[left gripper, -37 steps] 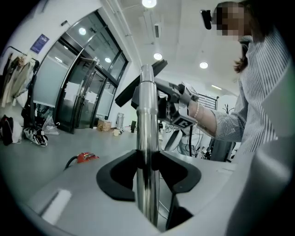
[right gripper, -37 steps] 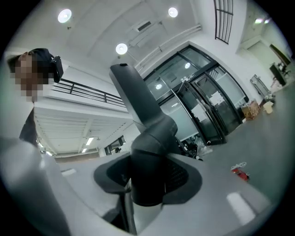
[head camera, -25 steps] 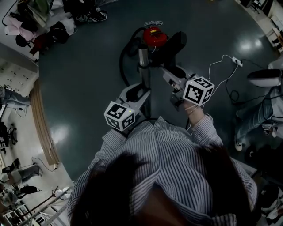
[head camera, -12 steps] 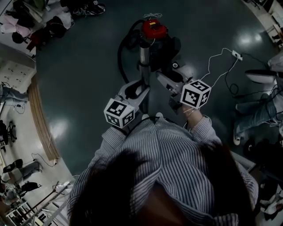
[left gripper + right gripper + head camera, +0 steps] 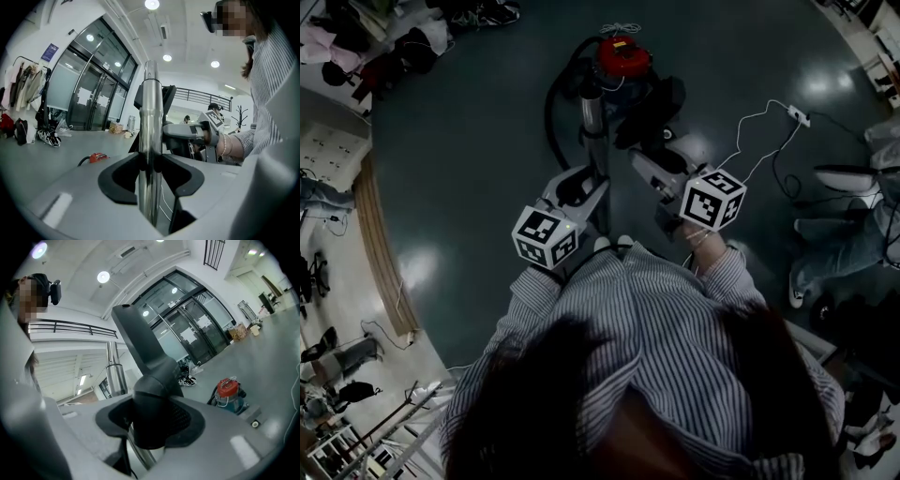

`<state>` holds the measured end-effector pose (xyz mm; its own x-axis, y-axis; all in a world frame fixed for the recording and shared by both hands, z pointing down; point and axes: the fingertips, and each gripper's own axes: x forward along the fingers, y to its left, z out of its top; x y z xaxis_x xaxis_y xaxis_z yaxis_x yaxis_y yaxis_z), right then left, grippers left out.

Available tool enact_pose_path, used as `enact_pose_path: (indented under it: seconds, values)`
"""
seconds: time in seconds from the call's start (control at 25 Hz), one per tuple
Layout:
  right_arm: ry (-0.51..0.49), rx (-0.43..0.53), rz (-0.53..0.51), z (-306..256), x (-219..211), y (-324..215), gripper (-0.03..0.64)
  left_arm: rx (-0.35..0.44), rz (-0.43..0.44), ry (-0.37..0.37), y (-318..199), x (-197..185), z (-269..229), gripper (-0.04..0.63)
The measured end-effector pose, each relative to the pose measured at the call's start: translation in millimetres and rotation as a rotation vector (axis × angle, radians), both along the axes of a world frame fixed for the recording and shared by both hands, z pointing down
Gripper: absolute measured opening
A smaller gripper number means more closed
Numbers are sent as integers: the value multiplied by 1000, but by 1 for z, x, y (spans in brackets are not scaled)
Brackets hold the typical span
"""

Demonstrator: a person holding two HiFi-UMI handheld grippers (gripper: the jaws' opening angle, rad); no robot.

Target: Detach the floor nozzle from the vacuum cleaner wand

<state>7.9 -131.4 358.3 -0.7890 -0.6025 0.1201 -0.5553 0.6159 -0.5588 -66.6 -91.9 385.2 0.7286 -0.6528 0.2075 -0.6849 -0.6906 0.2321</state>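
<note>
Grips on both tools match a second ago: the left gripper [image 5: 151,173] clamps the upright steel wand [image 5: 150,122], and the right gripper [image 5: 150,423] clamps the neck of the black floor nozzle [image 5: 140,343]. The right one has sunk slightly, holding the nozzle beside the wand's upper end, with the red canister [image 5: 623,56] on the floor beyond. The nozzle looks already detached, though the joint is unclear.

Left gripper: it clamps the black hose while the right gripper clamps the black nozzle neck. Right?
Not quite. The left gripper view shows the left gripper clamping the shiny metal wand, not the hose. The right gripper does clamp the black nozzle neck.
</note>
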Motion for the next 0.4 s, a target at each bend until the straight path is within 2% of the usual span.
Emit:
enact_pose_path:
  seconds: [0.4]
  values:
    - [14,34,0,-3,-12,-7,176,-6,5,0,-7,-8,1,158]
